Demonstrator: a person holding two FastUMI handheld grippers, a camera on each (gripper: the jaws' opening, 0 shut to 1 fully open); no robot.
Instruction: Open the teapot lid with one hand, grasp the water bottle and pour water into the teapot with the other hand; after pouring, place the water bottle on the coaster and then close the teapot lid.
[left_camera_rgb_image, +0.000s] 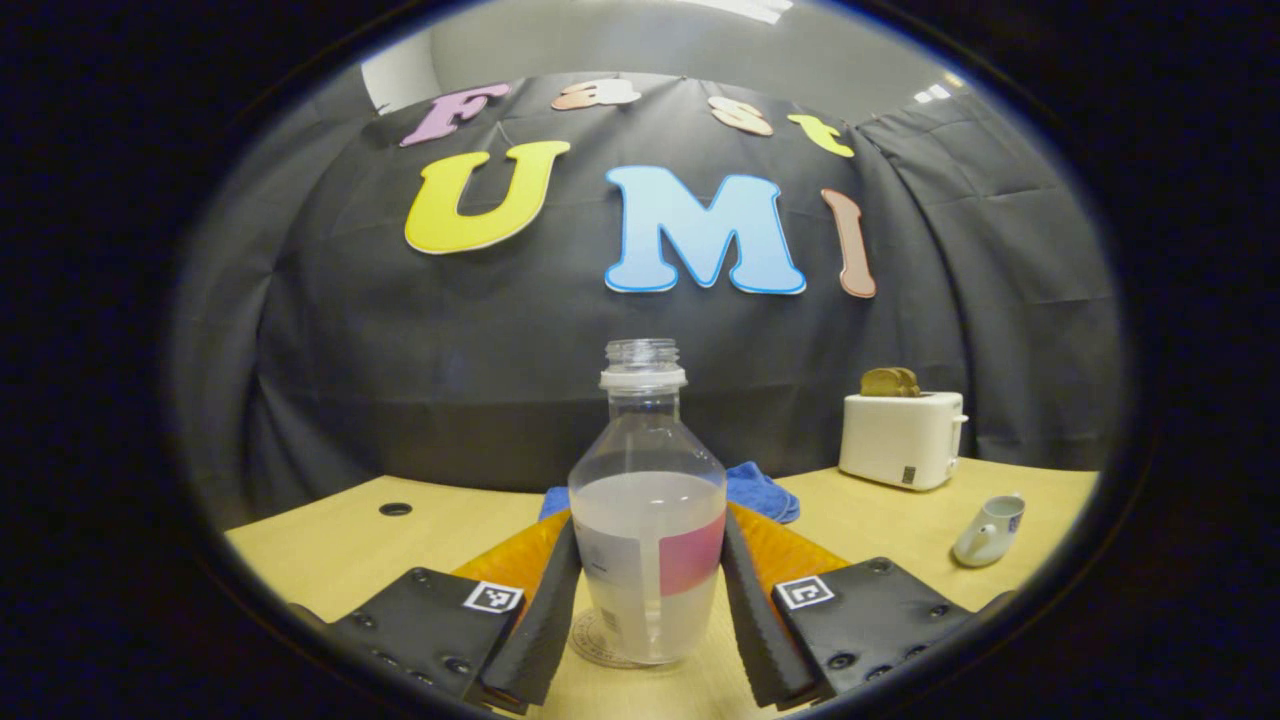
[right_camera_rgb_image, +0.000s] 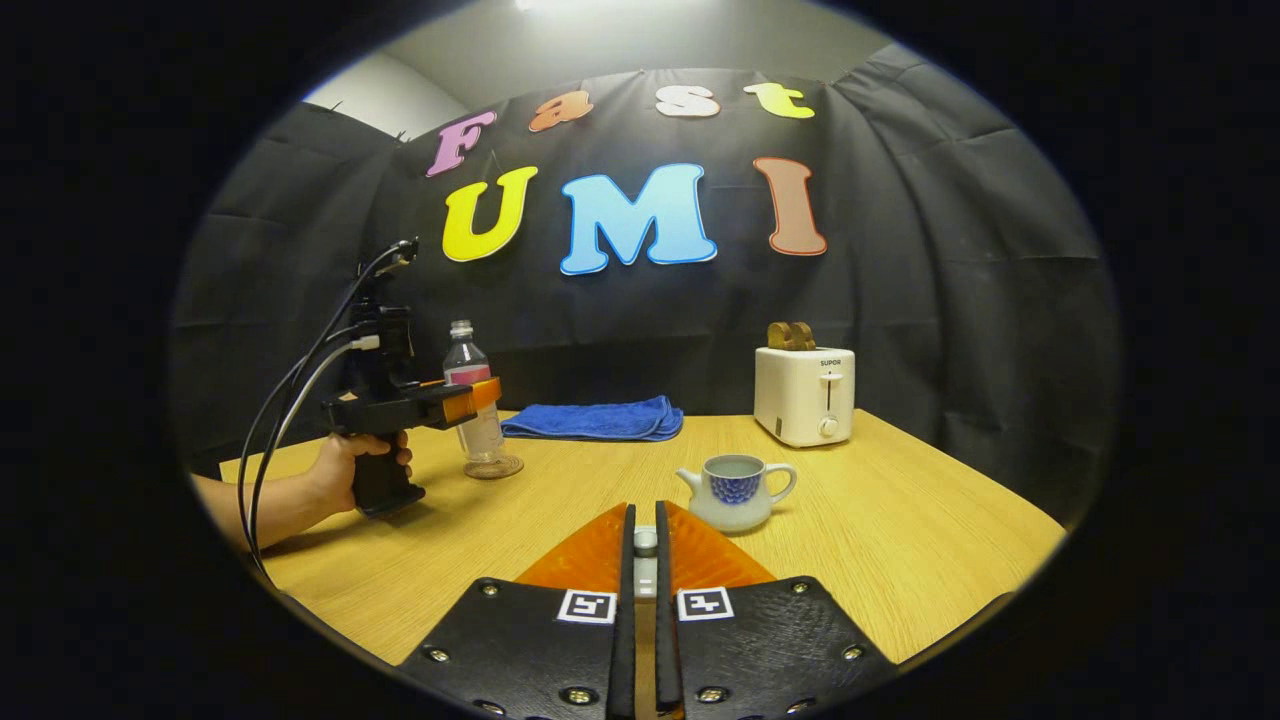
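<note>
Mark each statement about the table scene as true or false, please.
1. The water bottle stands upright on the coaster. True.
2. The water bottle has its cap on. False: its neck is open.
3. The teapot is closed. False: its top is open.
4. Bread sticks out of the toaster. True.
5. The right gripper has its jaws wide open. False: they are nearly shut on a small thing, probably the lid.
</note>
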